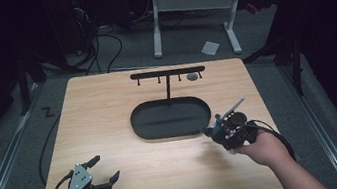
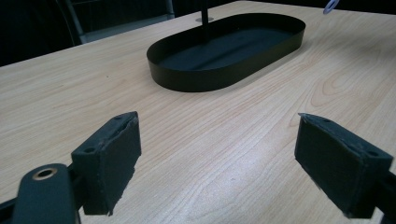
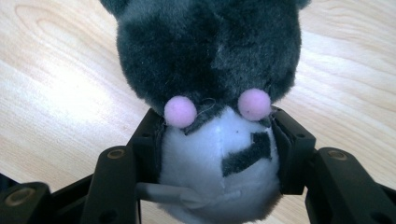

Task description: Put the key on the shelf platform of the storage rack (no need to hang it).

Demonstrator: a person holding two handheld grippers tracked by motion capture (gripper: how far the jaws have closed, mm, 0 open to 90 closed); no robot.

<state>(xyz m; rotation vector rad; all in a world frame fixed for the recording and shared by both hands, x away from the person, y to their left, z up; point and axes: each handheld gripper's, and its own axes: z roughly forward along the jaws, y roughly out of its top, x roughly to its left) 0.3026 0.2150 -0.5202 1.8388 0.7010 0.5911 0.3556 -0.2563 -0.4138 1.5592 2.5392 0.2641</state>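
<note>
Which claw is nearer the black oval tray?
Right. The right claw, clamped on a plush toy, sits at the tray's near right rim. The left claw, open, hangs farther back near the table's front left corner.

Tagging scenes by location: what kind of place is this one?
Probably a lab or workshop set up for recording, not a home. A bare wooden table stands on grey carpet, cables run across the floor behind it, and a white desk frame stands in a dark room beyond.
</note>
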